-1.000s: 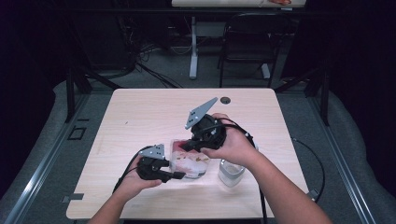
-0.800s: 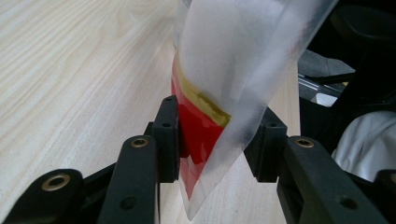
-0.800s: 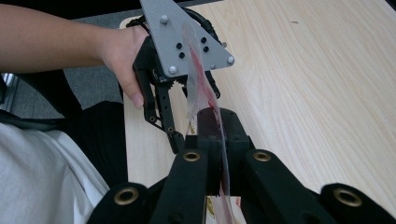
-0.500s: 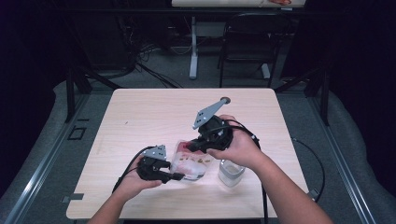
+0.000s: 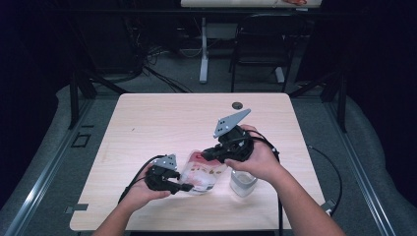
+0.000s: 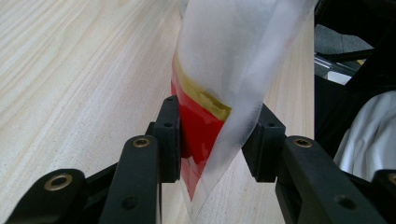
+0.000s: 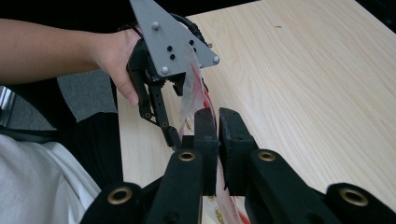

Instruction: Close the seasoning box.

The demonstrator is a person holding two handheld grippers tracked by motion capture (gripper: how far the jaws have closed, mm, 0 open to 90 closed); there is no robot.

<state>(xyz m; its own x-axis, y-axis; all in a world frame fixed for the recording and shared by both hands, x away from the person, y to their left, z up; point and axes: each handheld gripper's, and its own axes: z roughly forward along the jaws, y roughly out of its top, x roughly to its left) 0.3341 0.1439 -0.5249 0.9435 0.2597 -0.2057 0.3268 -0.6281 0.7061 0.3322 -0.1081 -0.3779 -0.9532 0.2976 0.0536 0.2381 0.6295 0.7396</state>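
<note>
**Jaws clamped on both ends of the bag**

Left gripper (image 5: 183,187) jaws pinch the near edge of the plastic bag (image 5: 202,173); bag hangs between the hands just above the counter (image 5: 147,128). Right gripper (image 5: 205,155) jaws have just been shifting and now sit together on the bag's top edge. Small cup (image 5: 243,183) beside it. Looks like the opening step. Next: pull the edges apart without tearing.

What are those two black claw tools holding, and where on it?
Both hold one clear plastic bag with red print. The left gripper clamps one edge; the right gripper pinches the opposite edge, its jaws nearly closed.
</note>
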